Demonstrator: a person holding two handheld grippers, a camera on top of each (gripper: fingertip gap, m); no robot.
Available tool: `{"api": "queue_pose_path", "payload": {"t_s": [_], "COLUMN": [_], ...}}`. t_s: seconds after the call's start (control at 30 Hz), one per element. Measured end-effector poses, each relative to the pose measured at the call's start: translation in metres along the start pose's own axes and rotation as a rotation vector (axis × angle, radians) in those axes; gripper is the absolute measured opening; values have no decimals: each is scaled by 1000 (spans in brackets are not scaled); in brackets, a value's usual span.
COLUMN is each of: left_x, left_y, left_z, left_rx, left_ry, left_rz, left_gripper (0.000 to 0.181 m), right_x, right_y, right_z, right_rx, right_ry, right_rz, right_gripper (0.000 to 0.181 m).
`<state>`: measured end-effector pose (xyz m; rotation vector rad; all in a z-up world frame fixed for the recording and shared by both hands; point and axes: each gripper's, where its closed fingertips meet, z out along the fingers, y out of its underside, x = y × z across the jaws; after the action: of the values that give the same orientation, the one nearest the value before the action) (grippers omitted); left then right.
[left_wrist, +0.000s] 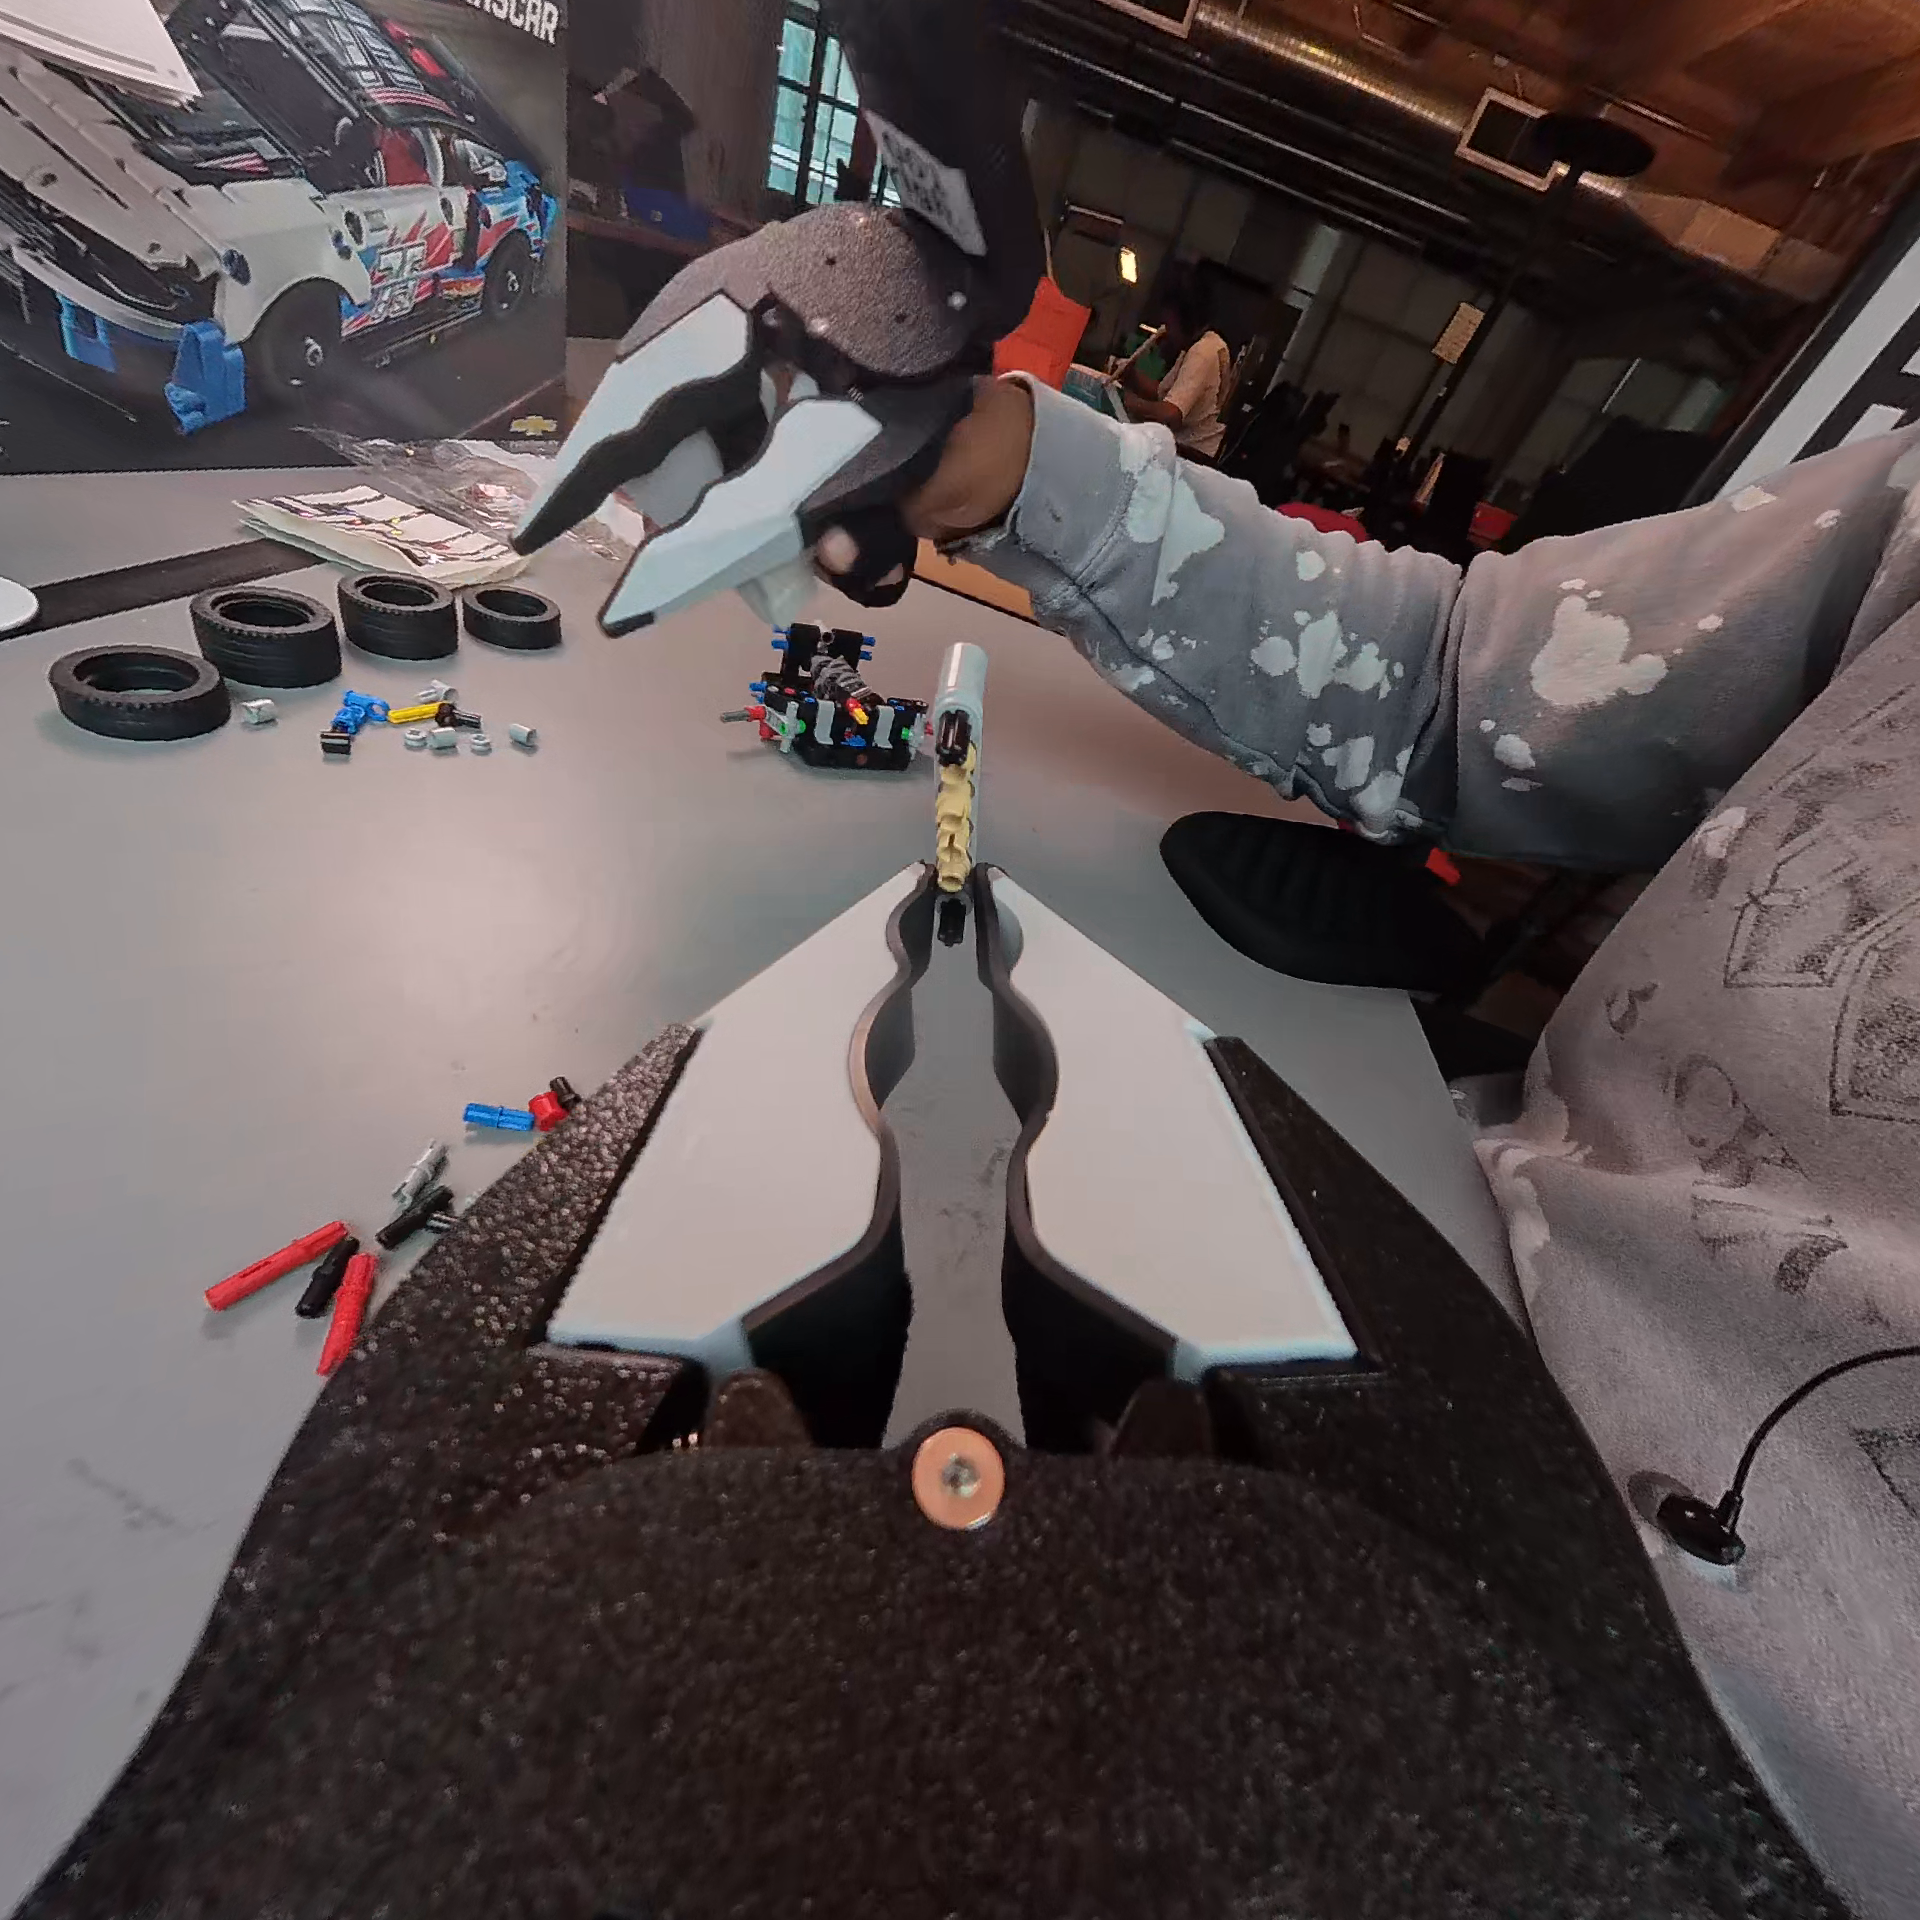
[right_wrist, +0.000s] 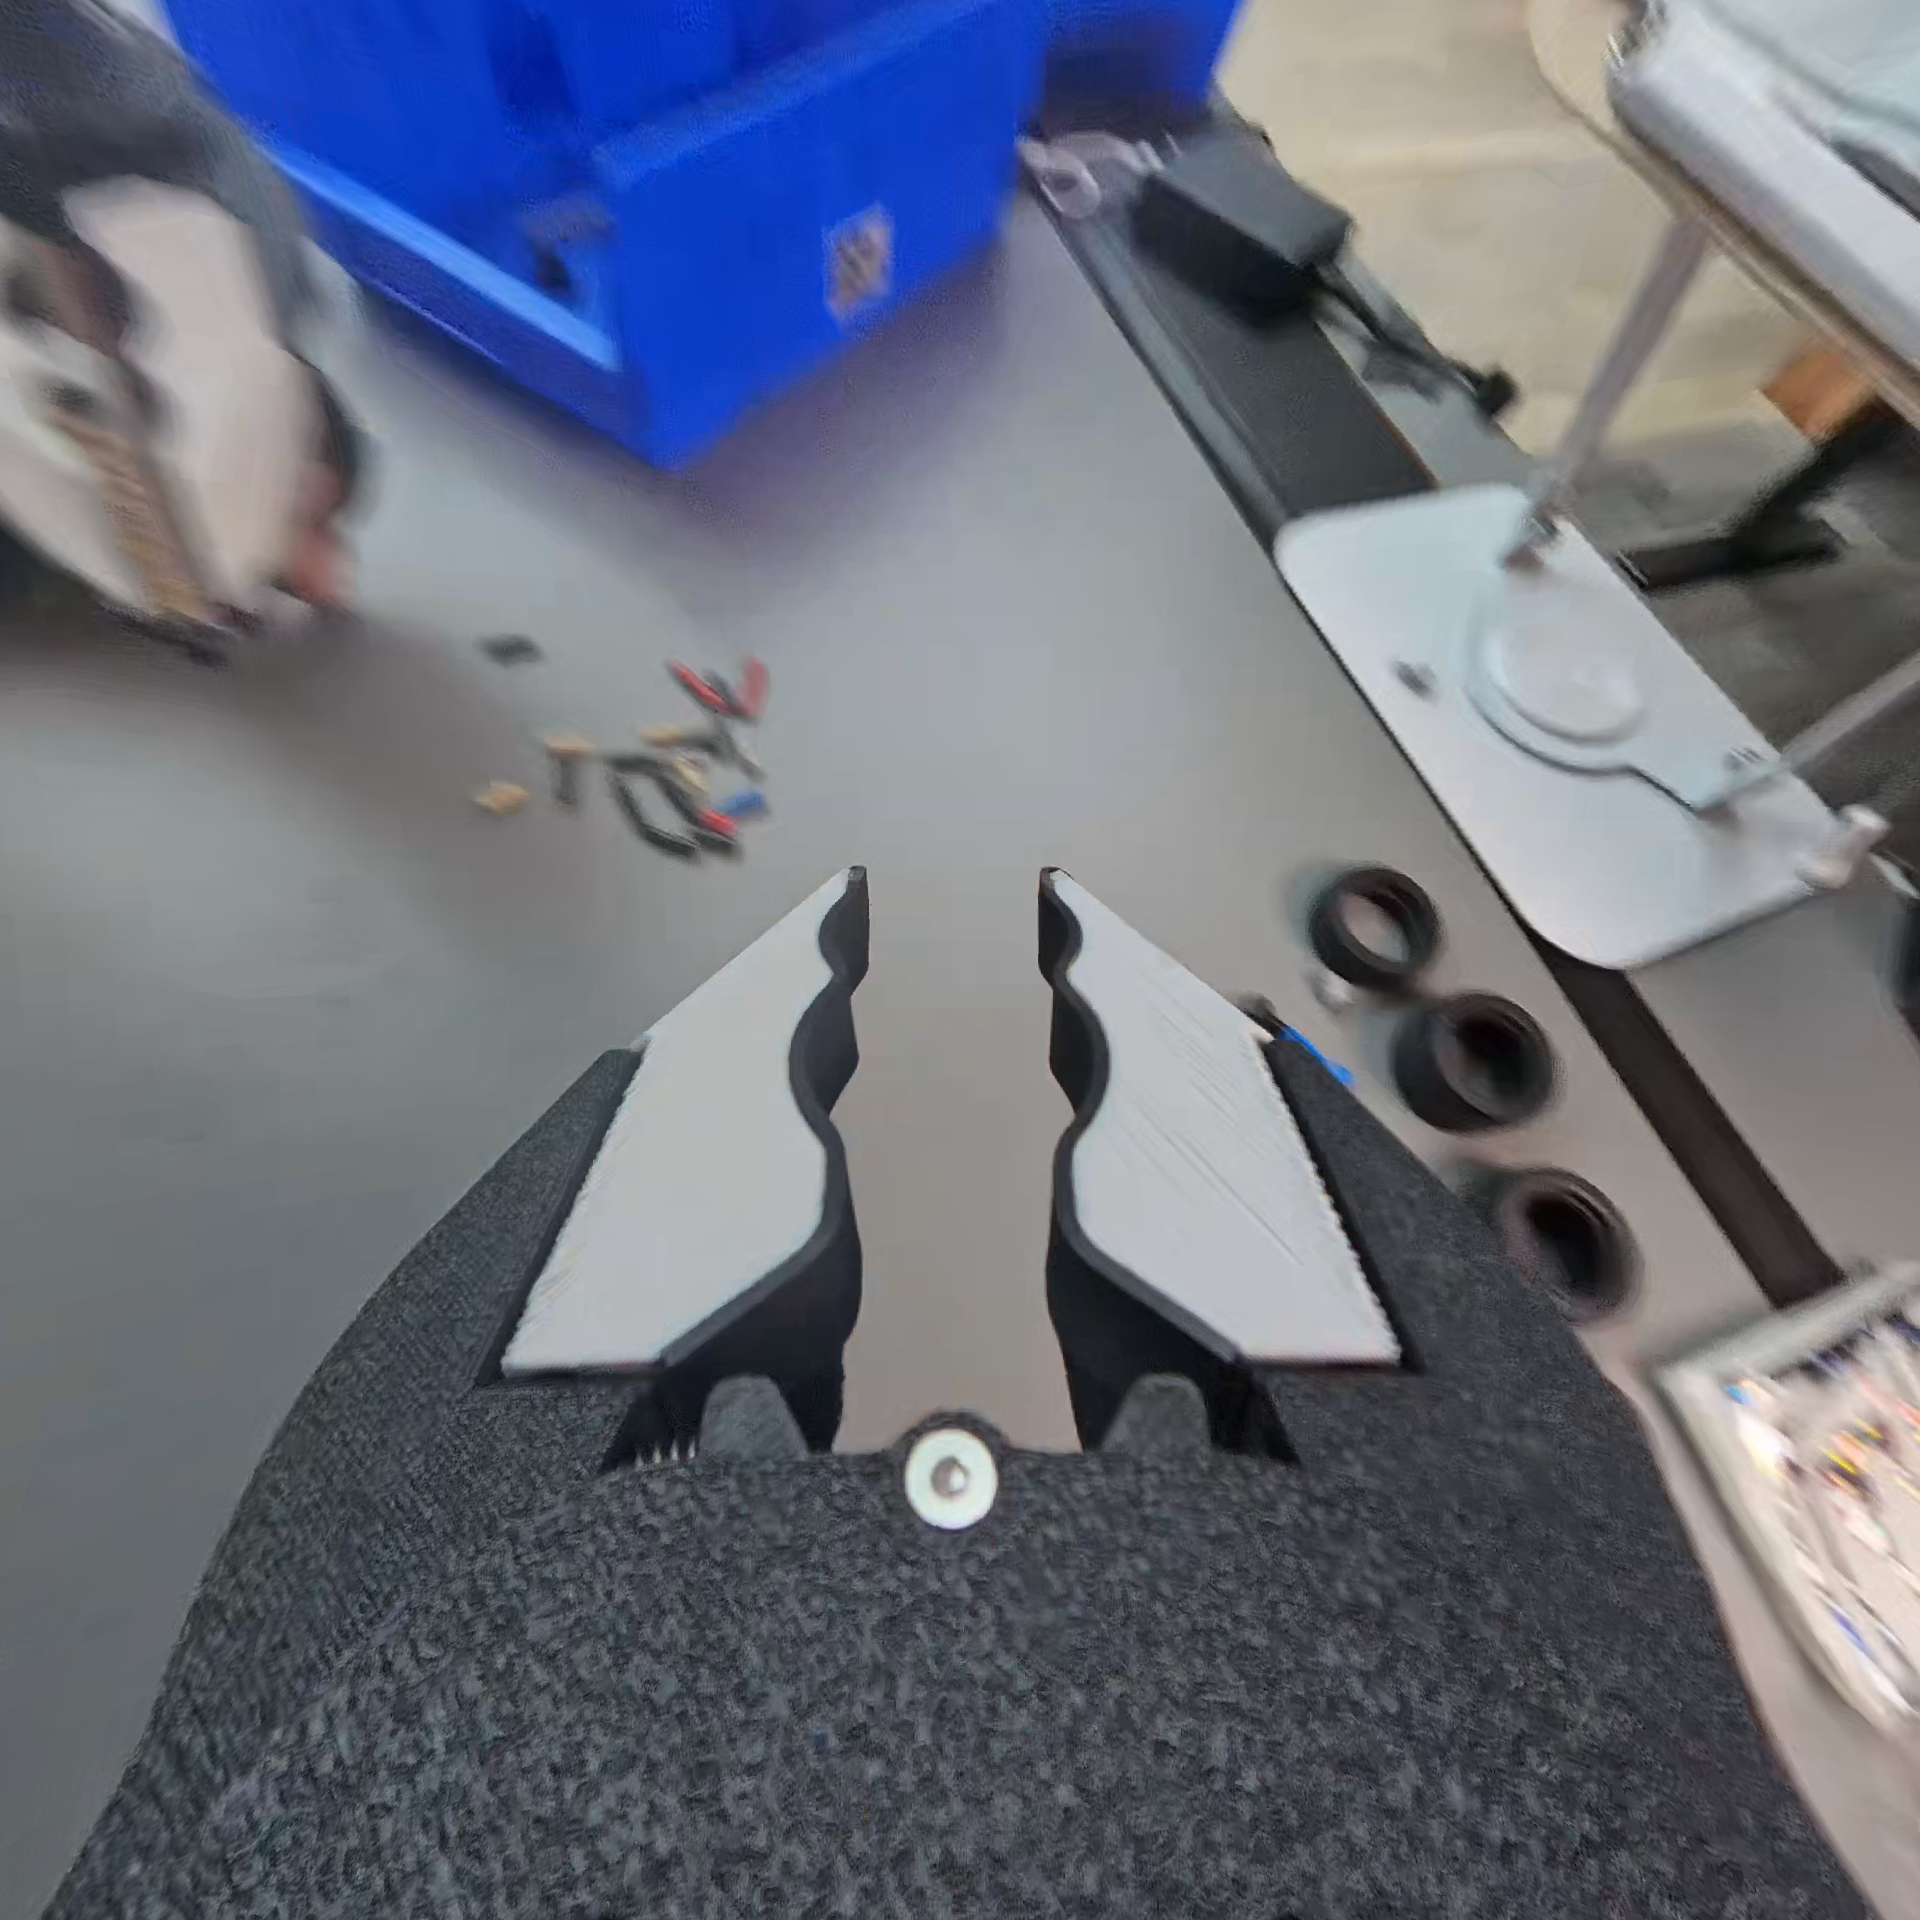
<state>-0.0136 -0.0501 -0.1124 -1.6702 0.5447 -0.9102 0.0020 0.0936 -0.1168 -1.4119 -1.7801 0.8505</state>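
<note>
My left gripper (left_wrist: 950, 878) is shut on a small rod assembly (left_wrist: 956, 800): a tan axle with a black pin and a grey beam on its far end, held above the grey table (left_wrist: 312, 935). A small black building-toy chassis (left_wrist: 842, 712) stands on the table just beyond it. My right gripper (right_wrist: 954, 883) is open and empty; it also shows in the left wrist view (left_wrist: 582, 577), raised above the table, pointing down-left. Below it in the blurred right wrist view lies a scatter of small pins (right_wrist: 675, 758).
Several black tyres (left_wrist: 270, 644) and loose coloured pins (left_wrist: 416, 717) lie at the back left, more red and black pins (left_wrist: 312, 1278) near my left gripper. A toy car box (left_wrist: 270, 229), sticker sheet (left_wrist: 384, 530), blue bin (right_wrist: 675, 208) and lamp base (right_wrist: 1538, 717) stand around.
</note>
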Motion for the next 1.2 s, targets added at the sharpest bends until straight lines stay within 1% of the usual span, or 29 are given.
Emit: {"api": "queue_pose_path", "payload": {"t_s": [0.03,0.07,0.13,0.2,0.3,0.37,0.47,0.6,0.63,0.7,0.77,0.87,0.97,1.13,1.2], "left_x": [4,7,16,24,30,30,30,29,28,28,29,34,36,39,39], "left_y": [1,2,6,8,15,18,20,18,16,8,-1,-6,-1,0,-1], "left_z": [1,3,8,12,18,20,21,21,19,14,8,5,7,8,8], "left_rx": [-5,-13,-36,-45,-73,-91,-97,-88,-77,-40,1,20,-18,-21,-31], "left_ry": [13,23,50,78,87,80,77,72,74,84,104,122,121,134,121], "left_rz": [13,28,49,68,90,102,105,106,106,92,81,98,122,120,144], "left_gripper": [7,7,7,7,7,7,7,8,9,21,24,18,10,7,6], "right_x": [-33,-64,-111,-135,-150,-155,-156,-155,-156,-156,-158,-163,-166,-168,-167], "right_y": [-21,-38,-55,-54,-52,-54,-50,-50,-48,-45,-41,-38,-39,-40,-41], "right_z": [-9,-17,-24,-18,-14,-15,-12,-14,-14,-12,-9,-5,-4,-5,-6], "right_rx": [106,193,299,310,340,377,371,395,395,390,378,371,378,386,396], "right_ry": [-121,-218,-322,-323,-337,-353,-343,-366,-372,-375,-370,-381,-387,-371,-358], "right_rz": [24,30,14,-19,-15,-3,-20,-7,-8,-13,-28,-41,-47,-70,-87], "right_gripper": [31,31,29,26,19,14,7,7,7,7,7,7,7,7,7]}}
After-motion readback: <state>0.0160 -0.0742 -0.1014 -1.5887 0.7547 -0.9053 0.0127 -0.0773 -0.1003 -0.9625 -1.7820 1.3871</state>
